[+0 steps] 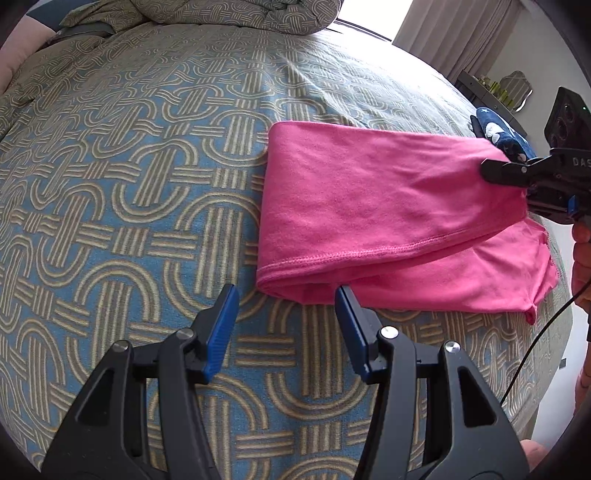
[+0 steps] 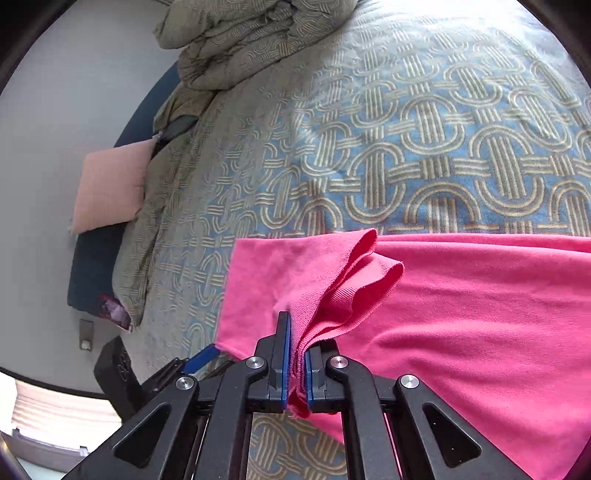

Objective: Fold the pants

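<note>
Pink pants (image 1: 369, 206) lie folded over on the patterned bedspread (image 1: 129, 184), the fold at their left end. My left gripper (image 1: 286, 295) is open and empty, hovering just short of the near left corner of the fold. My right gripper (image 2: 297, 343) is shut on a bunched end of the pink pants (image 2: 461, 314) and holds that end lifted above the lower layer. The right gripper also shows in the left wrist view (image 1: 506, 173) at the pants' right end.
A rumpled duvet (image 1: 236, 14) lies piled at the head of the bed. A dark blue starred item (image 1: 498, 133) lies beyond the pants. A pink cushion (image 2: 107, 184) leans by the wall. The left gripper's body (image 2: 122, 369) shows low left.
</note>
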Demonstrator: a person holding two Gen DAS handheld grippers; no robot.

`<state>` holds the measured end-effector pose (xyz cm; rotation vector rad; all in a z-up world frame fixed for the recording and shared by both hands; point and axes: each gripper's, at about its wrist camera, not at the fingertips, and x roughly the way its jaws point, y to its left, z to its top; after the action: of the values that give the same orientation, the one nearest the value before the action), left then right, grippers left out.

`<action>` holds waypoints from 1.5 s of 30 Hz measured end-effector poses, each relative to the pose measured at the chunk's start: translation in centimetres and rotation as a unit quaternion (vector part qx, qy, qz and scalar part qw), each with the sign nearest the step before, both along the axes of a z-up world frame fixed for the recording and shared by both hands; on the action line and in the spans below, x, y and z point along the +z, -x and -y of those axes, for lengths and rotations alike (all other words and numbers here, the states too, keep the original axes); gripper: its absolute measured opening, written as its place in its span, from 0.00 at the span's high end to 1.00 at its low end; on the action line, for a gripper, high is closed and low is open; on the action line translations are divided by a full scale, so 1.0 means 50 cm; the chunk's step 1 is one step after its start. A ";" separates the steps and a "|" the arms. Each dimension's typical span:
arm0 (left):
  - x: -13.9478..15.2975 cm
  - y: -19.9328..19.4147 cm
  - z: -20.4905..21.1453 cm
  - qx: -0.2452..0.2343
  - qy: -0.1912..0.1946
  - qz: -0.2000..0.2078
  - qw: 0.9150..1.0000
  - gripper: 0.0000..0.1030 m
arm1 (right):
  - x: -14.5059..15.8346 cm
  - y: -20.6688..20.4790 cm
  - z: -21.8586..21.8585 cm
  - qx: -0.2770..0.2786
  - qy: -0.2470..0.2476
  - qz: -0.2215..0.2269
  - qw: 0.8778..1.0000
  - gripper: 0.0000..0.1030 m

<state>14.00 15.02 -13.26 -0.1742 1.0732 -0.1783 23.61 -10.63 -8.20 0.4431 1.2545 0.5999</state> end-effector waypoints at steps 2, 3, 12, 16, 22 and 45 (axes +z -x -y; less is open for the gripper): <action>0.001 -0.002 0.007 -0.005 -0.001 0.000 1.000 0.46 | 0.024 0.005 0.008 -0.004 -0.009 0.011 1.000 0.95; 0.002 -0.003 0.011 -0.008 -0.003 -0.001 1.000 0.46 | 0.035 0.007 0.013 -0.007 -0.014 0.016 1.000 0.95; 0.006 -0.035 0.028 0.031 -0.016 -0.007 0.999 0.46 | 0.087 0.031 0.064 -0.023 -0.022 0.041 0.999 0.95; 0.000 -0.028 0.038 0.028 -0.064 -0.008 0.998 0.46 | 0.064 0.039 0.093 -0.042 -0.021 0.028 0.999 0.95; -0.006 -0.014 0.046 0.024 -0.096 -0.005 0.995 0.46 | 0.025 0.050 0.155 -0.075 -0.024 0.011 0.997 0.95; -0.006 -0.014 0.039 0.025 -0.106 -0.002 0.994 0.43 | -0.073 0.022 0.164 -0.125 0.046 -0.030 0.991 0.97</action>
<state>14.69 13.05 -13.58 -0.0111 1.0840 -0.0182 22.50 -18.84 -11.85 0.5334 1.2543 0.3172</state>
